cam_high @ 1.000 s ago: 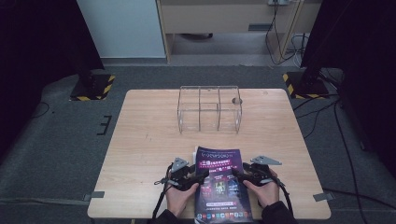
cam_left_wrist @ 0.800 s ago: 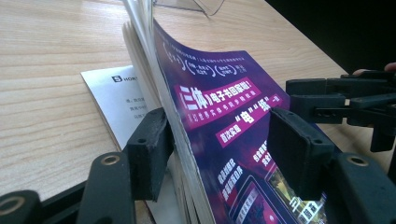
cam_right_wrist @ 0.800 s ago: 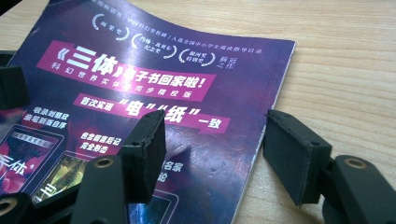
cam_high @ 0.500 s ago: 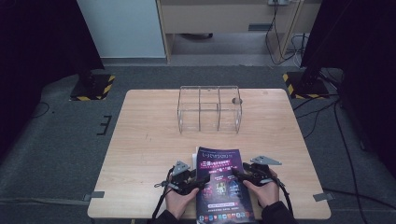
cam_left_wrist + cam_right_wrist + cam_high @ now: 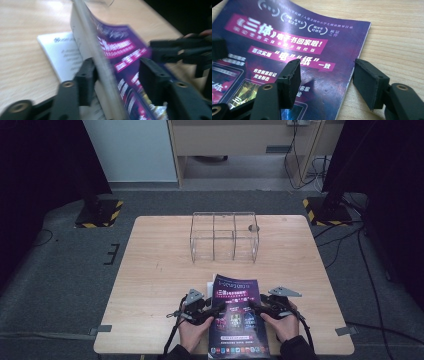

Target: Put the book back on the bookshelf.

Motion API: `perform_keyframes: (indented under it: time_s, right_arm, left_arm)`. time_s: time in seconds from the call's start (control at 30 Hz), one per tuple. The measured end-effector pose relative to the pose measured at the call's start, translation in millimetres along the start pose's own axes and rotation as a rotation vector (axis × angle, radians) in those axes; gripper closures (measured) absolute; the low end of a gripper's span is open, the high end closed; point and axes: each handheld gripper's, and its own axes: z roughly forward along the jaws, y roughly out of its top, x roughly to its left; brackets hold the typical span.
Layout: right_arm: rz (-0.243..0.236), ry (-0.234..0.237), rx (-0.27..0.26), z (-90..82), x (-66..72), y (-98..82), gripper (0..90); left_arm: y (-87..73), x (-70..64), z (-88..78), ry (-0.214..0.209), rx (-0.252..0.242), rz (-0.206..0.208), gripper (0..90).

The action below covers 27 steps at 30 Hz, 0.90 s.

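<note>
A magazine with a purple cover point(image 5: 235, 315) lies at the table's front edge between my two grippers. My left gripper point(image 5: 215, 311) is at its left edge. In the left gripper view that edge point(image 5: 100, 50) is raised and stands between the jaws point(image 5: 117, 72), which have just been closing; one pad is next to the edge, the other is still apart from the cover. My right gripper point(image 5: 255, 307) is open at the right edge: one pad point(image 5: 292, 75) hovers over the cover point(image 5: 274, 37), the other over bare wood.
A white leaflet point(image 5: 62, 55) lies under the magazine's left side. A clear acrylic rack with dividers point(image 5: 223, 237) stands at the table's point(image 5: 160, 270) far middle. The other gripper's black jaws point(image 5: 190, 50) show beyond the magazine.
My left gripper's jaws have drawn closer together around the magazine's left edge. Both hands and the right gripper stay where they were.
</note>
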Motion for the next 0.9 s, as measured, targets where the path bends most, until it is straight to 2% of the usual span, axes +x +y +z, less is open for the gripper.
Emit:
perform_keyframes:
  time_s: [0.03,0.07,0.17,0.27,0.3,0.4,0.6,0.7,0.9]
  right_arm:
    - [0.001,0.0,0.0,0.0,0.1,0.0,39.1]
    - [0.0,0.001,0.0,0.0,0.0,0.0,39.1]
    - [0.004,0.001,-0.001,0.0,-0.1,0.1,39.1]
    - [0.001,0.002,0.0,0.0,-0.2,0.0,39.1]
    - [0.003,0.002,-0.001,0.1,-0.1,0.1,39.1]
    - [0.003,0.001,-0.001,0.1,0.0,0.1,39.1]
    - [-0.003,0.004,0.001,0.1,-0.4,0.3,38.8]
    - [-0.007,0.007,0.004,0.0,-1.1,0.5,38.6]
    - [-0.019,0.03,0.011,-0.7,-3.6,1.1,37.5]
  left_arm:
    - [0.3,-1.3,0.3,-0.014,-0.003,0.007,54.4]
    - [0.2,-2.9,1.3,-0.014,0.015,0.013,54.3]
    - [-4.2,-7.0,6.8,0.018,0.078,0.047,51.5]
    - [-3.2,-10.4,8.0,0.038,0.095,0.07,51.4]
    - [-1.4,-11.1,8.1,0.059,0.107,0.087,51.6]
    - [1.7,-13.2,10.0,0.098,0.136,0.094,57.6]
    - [4.5,-12.1,9.7,0.114,0.147,0.082,67.5]
    - [5.2,-14.2,10.1,0.126,0.153,0.096,70.4]
    - [6.6,-14.3,8.6,0.114,0.147,0.087,76.6]
